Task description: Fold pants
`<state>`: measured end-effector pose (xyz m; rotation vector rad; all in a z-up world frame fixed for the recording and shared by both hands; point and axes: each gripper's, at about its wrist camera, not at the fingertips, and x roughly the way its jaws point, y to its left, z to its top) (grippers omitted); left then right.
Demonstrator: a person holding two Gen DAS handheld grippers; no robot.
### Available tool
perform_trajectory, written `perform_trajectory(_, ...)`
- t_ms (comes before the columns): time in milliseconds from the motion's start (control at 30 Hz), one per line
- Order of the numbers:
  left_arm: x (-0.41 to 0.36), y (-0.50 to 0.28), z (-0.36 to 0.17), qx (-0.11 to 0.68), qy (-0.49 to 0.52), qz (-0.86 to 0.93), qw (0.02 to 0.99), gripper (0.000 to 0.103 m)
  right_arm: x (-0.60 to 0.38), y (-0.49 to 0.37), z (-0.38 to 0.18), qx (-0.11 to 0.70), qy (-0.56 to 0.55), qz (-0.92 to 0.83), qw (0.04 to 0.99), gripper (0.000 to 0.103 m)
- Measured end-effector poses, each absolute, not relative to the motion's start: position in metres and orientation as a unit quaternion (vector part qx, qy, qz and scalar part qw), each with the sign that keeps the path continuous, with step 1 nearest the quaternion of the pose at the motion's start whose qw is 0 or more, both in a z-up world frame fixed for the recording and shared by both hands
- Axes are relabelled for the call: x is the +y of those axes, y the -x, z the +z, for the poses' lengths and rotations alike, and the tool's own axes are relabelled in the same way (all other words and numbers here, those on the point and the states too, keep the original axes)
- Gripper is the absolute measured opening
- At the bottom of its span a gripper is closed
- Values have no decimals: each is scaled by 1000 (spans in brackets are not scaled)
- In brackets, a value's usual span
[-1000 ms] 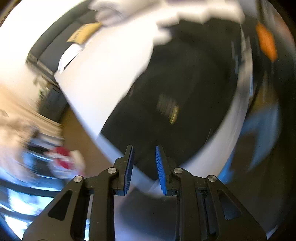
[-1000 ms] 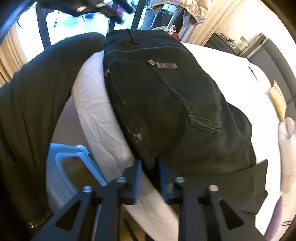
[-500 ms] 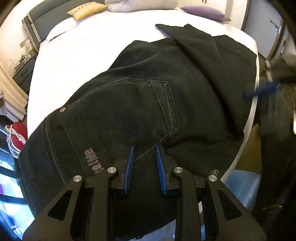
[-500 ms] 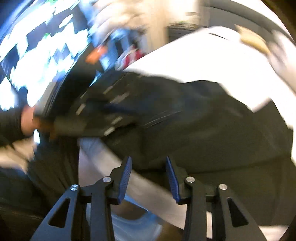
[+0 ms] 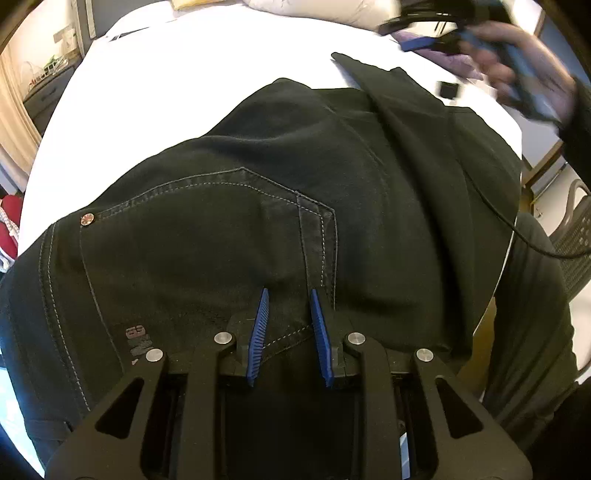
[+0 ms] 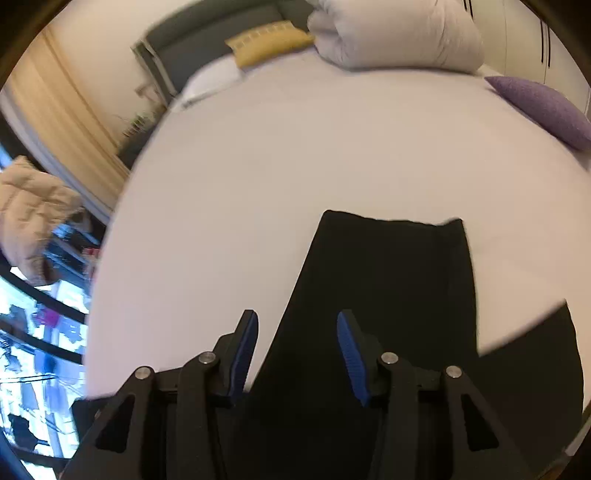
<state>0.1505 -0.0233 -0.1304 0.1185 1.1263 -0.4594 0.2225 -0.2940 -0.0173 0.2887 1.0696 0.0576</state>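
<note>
Black jeans (image 5: 280, 206) lie on a white bed (image 5: 207, 66), seat side up with a back pocket showing. My left gripper (image 5: 288, 295) is open, its blue pads just above the pocket's lower corner, holding nothing. My right gripper (image 6: 297, 321) is open and empty, hovering over a folded-over pant leg (image 6: 384, 273) whose hem lies toward the bed's middle. The right gripper also shows, blurred, in the left wrist view (image 5: 480, 33), held in a hand above the far leg.
A rolled white duvet (image 6: 395, 33), a yellow pillow (image 6: 269, 42) and a purple pillow (image 6: 543, 107) lie at the bed's head and right side. A grey headboard (image 6: 207, 40) is behind. A wicker chair (image 5: 576, 229) stands at the bed's right.
The right gripper let go of the jeans' edge, opened, and swung up over the far leg. The left gripper swung in low over the back pocket.
</note>
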Motion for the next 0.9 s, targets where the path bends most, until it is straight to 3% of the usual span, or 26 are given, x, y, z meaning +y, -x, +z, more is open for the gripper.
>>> perform_trajectory(167,-25,-156,-132,539,-56,-214,813,23,-286,-284,-64,553,-136,-44,820,50)
perform_trajectory(233,-21,-154,-132,542,-54,-215,811,23,-284,-298,-82,572,-136,-71,806,61)
perform_trajectory(333,-22,-160,-132,543,-53,-217,810,23,-282,-312,-100,579,-120,-99,800,70)
perform_trajectory(400,-20,-161,-134,542,-51,-219,810,23,-276,-318,-100,574,-100,-105,806,69)
perform_trajectory(467,-15,-158,-134,541,-50,-219,810,23,-275,-321,-98,569,-98,-100,810,58)
perform_trajectory(533,-15,-158,-134,541,-51,-218,810,23,-278,-323,-95,565,-96,-98,813,30)
perform_trajectory(600,-15,-157,-131,541,-53,-218,811,23,-286,-322,-92,564,-113,-92,813,9)
perform_trajectory(900,-24,-150,-132,538,-68,-213,813,23,-333,-264,-11,449,-257,-56,854,6)
